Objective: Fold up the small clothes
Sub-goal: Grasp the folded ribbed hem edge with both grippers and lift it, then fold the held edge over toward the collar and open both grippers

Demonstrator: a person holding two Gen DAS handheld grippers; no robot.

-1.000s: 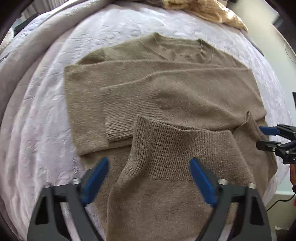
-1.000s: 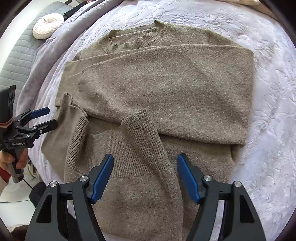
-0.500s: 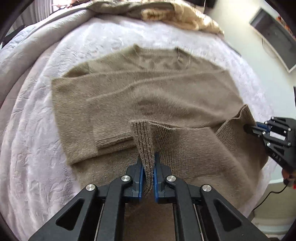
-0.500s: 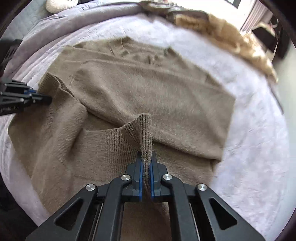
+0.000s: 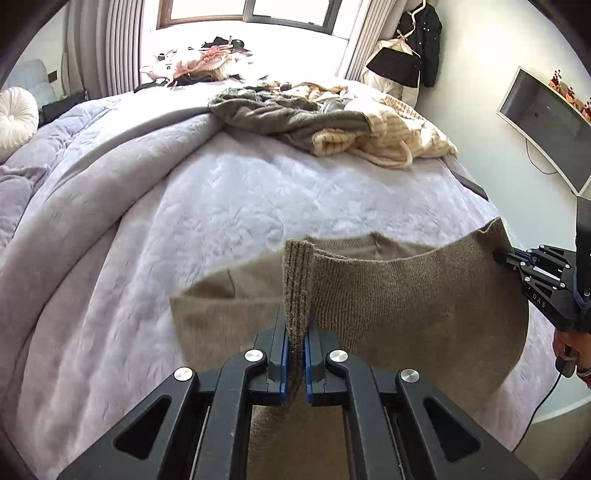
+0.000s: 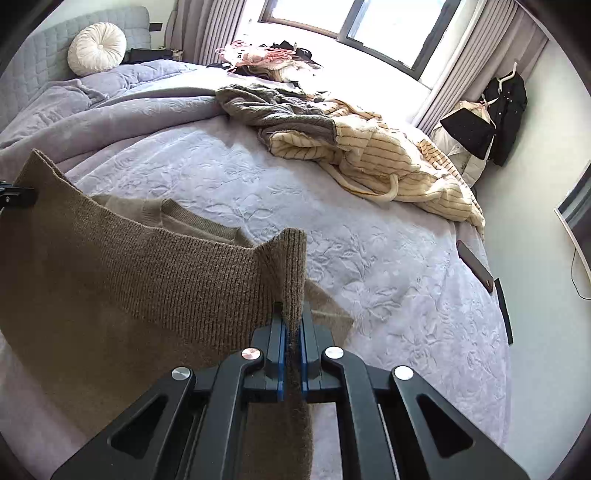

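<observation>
Ahead of the tongs stretches a bed [image 5: 229, 192] under a pale lilac quilted cover. Beyond it a bright window [image 6: 369, 22] with grey curtains [image 6: 476, 62] floods light. A wall monitor [image 5: 543, 122] hangs right; a round white cushion [image 6: 96, 48] sits far left.

The raised sweater [image 5: 388, 295] hides most of its own flat body. At the left frame edge of the right wrist view, the left gripper [image 6: 14, 195] is cut off; its closure there is perhaps on the hem.
</observation>
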